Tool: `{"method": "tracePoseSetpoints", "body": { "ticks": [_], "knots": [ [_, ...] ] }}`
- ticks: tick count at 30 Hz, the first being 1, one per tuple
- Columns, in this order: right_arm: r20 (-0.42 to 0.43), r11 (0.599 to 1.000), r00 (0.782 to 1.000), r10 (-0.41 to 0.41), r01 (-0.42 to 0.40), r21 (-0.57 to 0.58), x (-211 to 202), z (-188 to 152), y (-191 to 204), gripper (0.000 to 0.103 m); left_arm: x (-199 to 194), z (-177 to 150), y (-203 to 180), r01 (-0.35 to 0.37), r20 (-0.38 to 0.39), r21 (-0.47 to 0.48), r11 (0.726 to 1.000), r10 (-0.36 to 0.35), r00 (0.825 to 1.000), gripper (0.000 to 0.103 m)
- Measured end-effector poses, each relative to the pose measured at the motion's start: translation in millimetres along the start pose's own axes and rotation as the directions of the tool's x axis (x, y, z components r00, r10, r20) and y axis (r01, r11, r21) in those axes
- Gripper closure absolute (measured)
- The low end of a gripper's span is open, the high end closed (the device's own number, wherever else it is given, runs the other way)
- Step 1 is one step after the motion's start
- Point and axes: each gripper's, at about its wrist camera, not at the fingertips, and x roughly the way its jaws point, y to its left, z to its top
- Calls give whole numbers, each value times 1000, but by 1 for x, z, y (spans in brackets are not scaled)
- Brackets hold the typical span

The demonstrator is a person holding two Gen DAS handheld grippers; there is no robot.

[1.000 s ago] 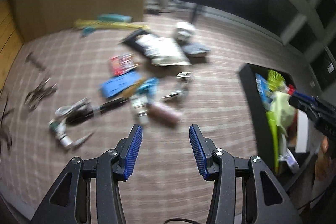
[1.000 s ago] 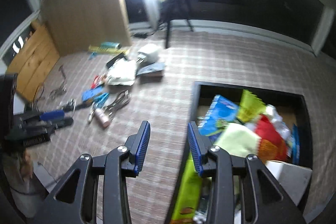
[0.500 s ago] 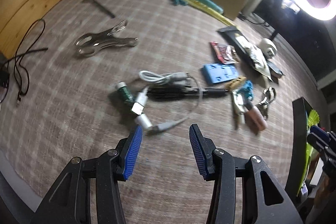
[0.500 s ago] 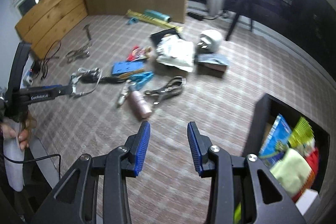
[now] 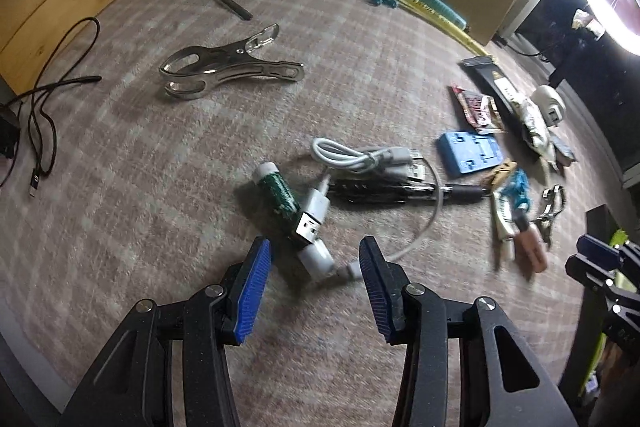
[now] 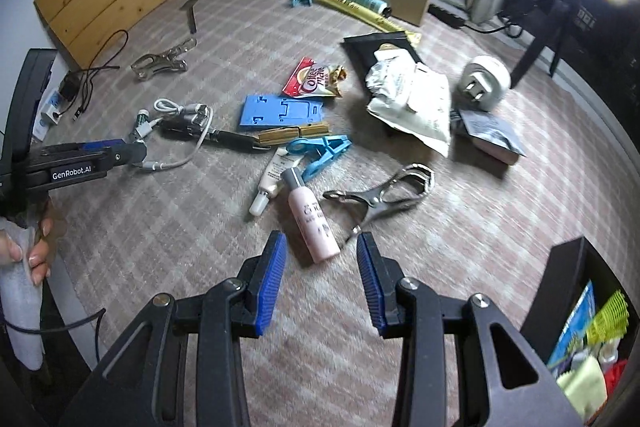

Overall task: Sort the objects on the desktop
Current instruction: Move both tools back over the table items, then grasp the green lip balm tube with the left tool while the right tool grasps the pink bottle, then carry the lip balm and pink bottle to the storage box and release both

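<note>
Hovering over the checked desk [image 5: 120,187], the left claw [image 5: 314,269] is pointing steeply down with its blue pads apart and nothing between them, released and lined up on the white USB cable [image 5: 360,163], whose plug end is lying just ahead of the pads across a green-and-white tube [image 5: 280,197]. That framing suggests the cable bundle is the left side's next pick.

The right claw [image 6: 320,267] is likewise standing released and empty, its pads bracketing the near end of the pink bottle [image 6: 314,223], which is lying on its side beside a white tube [image 6: 270,183] and touching a blue clip [image 6: 320,155]. A metal clamp [image 6: 384,195] is resting just to its right, close enough that a careless closing could catch it.

The black bin [image 6: 560,287] at the right edge is already holding coloured items, so it is probably the destination; the clutter still spread over the desk says the sorting is far from done. Both claws are sitting partly open because the targets are narrow.
</note>
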Motion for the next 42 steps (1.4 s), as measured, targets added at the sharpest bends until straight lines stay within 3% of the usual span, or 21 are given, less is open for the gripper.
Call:
{"method": "tracePoseSetpoints", "body": {
  "ticks": [8, 12, 20, 24, 30, 42],
  "knots": [
    [-30, 999, 999, 31, -31, -13, 23, 9, 6, 67, 3, -2, 19, -35, 10, -3, 999, 35, 999, 68],
    [-50, 999, 998, 45, -46, -12, 32, 11, 5, 67, 1, -2, 24, -39, 12, -2, 999, 39, 999, 77],
    [-90, 998, 994, 61, -62, -10, 48, 9, 6, 67, 0, 0, 31, -28, 20, -17, 999, 28, 999, 83],
    [-97, 998, 993, 62, -62, -1, 53, 6, 6, 75, -1, 3, 42, 2, 16, -53, 999, -1, 1000, 88],
    [-88, 999, 995, 51, -51, -2, 54, 6, 5, 83, -4, 5, 49, 2, 27, -75, 997, 0, 1000, 88],
    [-32, 993, 995, 90, -88, 72, 33, -3, -4, 83, -20, -1, 59, 13, 51, -95, 995, -8, 999, 89]
  ]
}}
